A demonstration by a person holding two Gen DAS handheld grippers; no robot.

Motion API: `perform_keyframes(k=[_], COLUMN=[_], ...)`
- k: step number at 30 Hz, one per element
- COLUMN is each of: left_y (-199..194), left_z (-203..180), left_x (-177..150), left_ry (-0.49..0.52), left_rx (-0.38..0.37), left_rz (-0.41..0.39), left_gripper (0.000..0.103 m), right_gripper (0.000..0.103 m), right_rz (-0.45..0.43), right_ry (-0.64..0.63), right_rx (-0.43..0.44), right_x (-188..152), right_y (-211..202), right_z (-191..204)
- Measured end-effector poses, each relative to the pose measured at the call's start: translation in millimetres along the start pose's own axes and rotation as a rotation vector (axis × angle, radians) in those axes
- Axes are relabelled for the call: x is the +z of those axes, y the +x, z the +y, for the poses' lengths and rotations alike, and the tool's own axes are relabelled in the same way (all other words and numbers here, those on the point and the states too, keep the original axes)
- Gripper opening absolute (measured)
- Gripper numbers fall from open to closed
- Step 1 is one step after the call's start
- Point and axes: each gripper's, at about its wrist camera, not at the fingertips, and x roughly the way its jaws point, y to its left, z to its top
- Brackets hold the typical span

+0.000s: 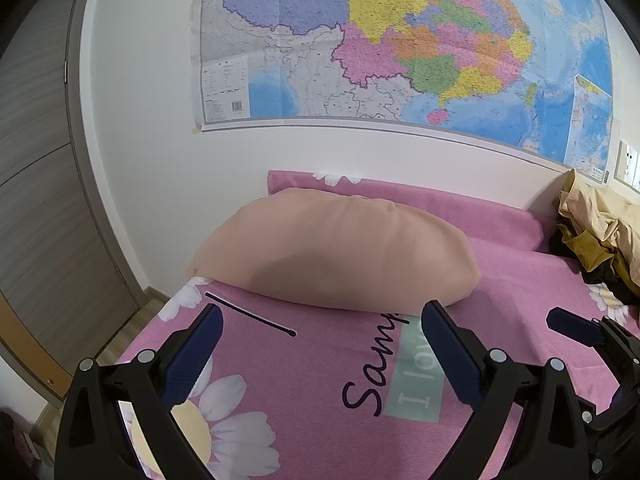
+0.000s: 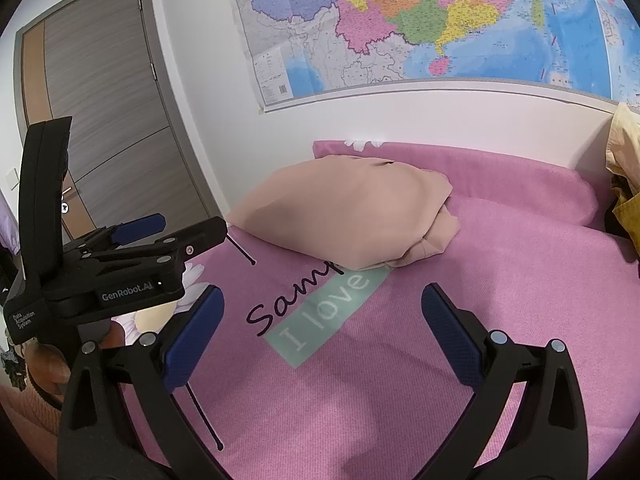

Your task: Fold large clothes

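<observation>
- peach-pink folded garment sits in a puffy bundle on the pink bedspread, up near the head end, covering the start of the printed "samp…" lettering
- from the right wrist view you can see its layered folded edges tucked on the right side
- left gripper hovers just short of it, jaws spread wide, nothing in them
- right gripper is the same deal, wide apart and empty, over the bedspread
- pile of yellowish unfolded clothes lies well apart at the right edge by the wall
- big colourful map on the white wall, wood-grain door off to the left
</observation>
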Motion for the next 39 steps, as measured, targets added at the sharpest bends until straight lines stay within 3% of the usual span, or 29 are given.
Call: perform_keyframes(k=[39], left_y=[-1.2], left_z=[-7.3], left_x=[-2.8], left_ry=[0.023], left_rx=[-0.003], left_rz=[-0.015], left_gripper=[0.096], right_gripper=[0.097], right_rz=[0.0], right_ry=[0.019], right_rx=[0.006], right_x=[-2.9], right_y=[-1.7], right_z=[-1.3])
